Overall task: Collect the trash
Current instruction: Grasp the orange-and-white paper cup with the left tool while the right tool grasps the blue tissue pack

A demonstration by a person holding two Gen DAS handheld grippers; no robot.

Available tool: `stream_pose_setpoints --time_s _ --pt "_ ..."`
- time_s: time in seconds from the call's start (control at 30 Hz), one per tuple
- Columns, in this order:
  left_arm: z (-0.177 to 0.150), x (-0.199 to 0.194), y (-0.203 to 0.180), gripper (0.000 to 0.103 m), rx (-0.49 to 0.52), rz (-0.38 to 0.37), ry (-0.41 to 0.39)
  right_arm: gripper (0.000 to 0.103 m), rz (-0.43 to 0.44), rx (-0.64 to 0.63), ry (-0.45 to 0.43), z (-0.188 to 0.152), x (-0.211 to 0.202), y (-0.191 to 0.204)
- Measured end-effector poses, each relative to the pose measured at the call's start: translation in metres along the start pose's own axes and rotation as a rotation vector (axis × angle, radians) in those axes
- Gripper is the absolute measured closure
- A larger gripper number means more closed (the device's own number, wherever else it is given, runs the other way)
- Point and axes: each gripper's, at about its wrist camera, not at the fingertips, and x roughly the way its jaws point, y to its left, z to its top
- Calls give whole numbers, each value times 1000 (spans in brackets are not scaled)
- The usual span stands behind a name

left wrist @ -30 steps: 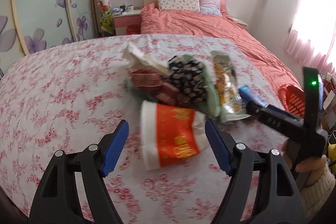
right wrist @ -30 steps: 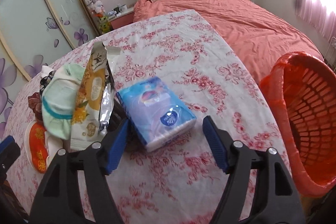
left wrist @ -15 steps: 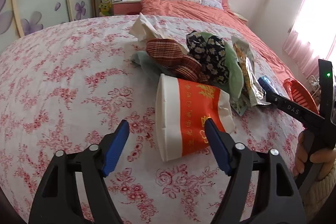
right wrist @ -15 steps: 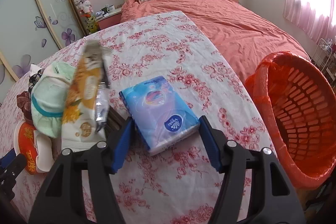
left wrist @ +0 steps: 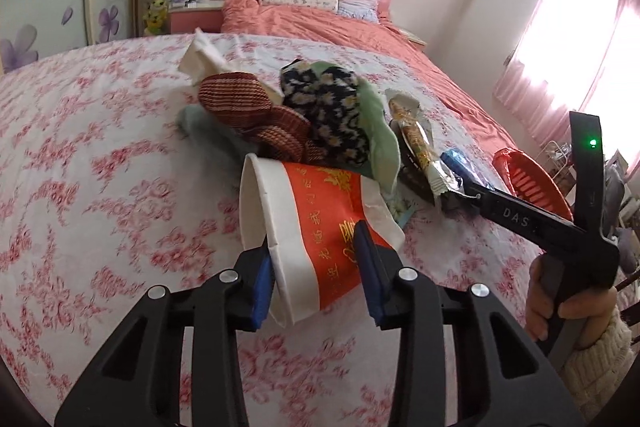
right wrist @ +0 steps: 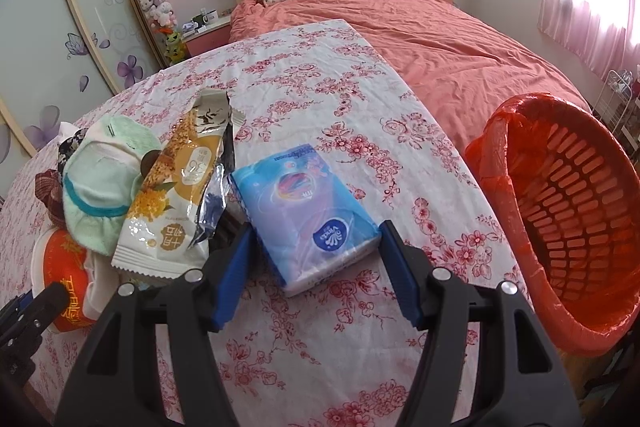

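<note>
Left gripper (left wrist: 316,251) fingers now closing around paper cup (left wrist: 316,227), table edge distant.

Left wrist view is looking forward and down along its fingers (left wrist: 264,275), close over the flowered table (left wrist: 100,155), facing the bed (left wrist: 320,27) behind the far edge. Right wrist view is looking likewise, nearer the table's right edge, basket (right wrist: 560,211) alongside. Both are sharing the paper cup (left wrist: 316,227), snack wrapper (right wrist: 176,195), pillows and wardrobe doors.
</note>
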Motion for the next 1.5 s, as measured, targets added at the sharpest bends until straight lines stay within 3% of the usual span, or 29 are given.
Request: stream_pose_setpoints --time_s 0.2,0.33,0.7,0.77,0.8,0.83,1.5 --pt "7 6 -18 67 69 39 -34 42 -1 0 0 -1 0 2" --pt "10 3 -16 73 63 1 -24 42 16 -8 1 -2 -1 5" --pt "-1 9 -32 74 138 -40 0 42 23 -18 2 -2 -1 11" --pt "-1 12 -38 83 170 -33 -2 42 23 -18 2 -3 -2 11" --pt "0 14 -40 96 178 -25 -1 42 22 -18 2 -3 -2 11" --pt "2 17 -39 99 181 -14 6 42 22 -18 2 -3 -2 11" --pt "11 8 -19 99 105 0 -14 44 38 -32 -29 1 -13 12"
